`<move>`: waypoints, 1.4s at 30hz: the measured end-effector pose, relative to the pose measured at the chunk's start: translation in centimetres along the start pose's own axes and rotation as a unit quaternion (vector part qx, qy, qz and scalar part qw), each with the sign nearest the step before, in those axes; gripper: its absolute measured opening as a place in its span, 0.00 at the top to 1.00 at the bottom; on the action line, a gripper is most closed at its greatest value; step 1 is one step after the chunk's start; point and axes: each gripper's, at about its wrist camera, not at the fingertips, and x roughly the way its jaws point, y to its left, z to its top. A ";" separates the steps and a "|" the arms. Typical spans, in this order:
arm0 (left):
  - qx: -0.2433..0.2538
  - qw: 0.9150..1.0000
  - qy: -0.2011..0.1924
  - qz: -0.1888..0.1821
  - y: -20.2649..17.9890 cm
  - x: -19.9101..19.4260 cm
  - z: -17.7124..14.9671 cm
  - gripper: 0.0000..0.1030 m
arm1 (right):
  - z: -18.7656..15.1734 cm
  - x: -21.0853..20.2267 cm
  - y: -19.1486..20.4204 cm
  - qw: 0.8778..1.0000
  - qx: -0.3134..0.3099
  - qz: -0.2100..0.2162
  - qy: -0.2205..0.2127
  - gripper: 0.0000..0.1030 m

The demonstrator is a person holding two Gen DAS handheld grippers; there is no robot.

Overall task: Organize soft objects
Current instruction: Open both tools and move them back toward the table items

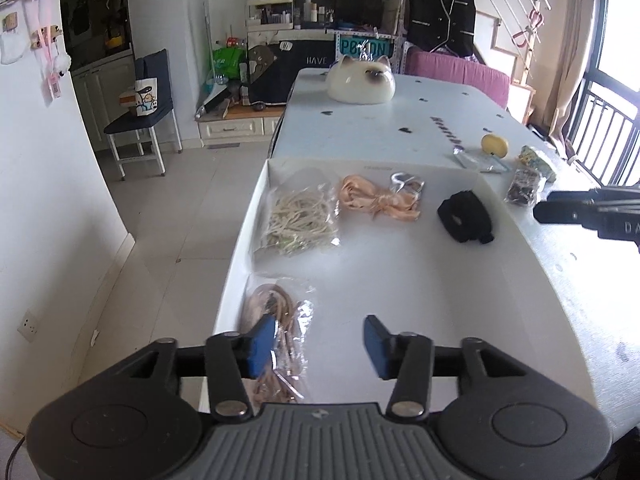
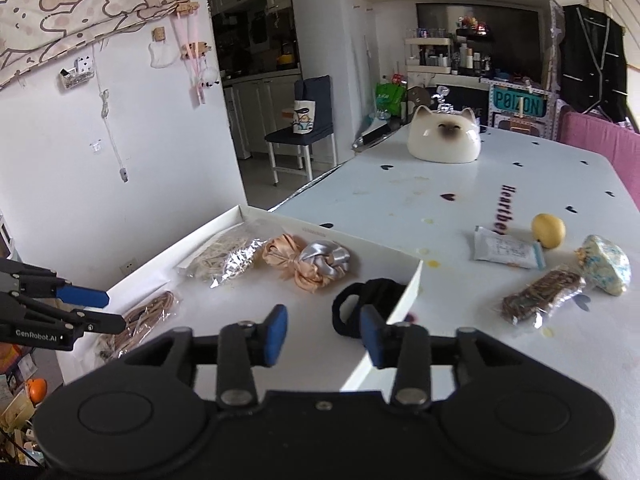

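Five soft bundles already lie in the white tray (image 2: 412, 280), the black band (image 2: 384, 292) by its right wall, while both the left gripper (image 1: 316, 344) and right gripper (image 2: 324, 332) hang partly open and empty, leaving, I'd guess, the brown packet (image 2: 540, 296) and blue-patterned pouch (image 2: 606, 264) on the table (image 2: 460, 184).
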 end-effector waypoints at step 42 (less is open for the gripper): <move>0.007 0.995 -0.097 -0.030 -7.6 -3.3 2.8 0.00 | -2.4 -9.2 -4.5 0.994 0.032 -0.088 -0.057 0.00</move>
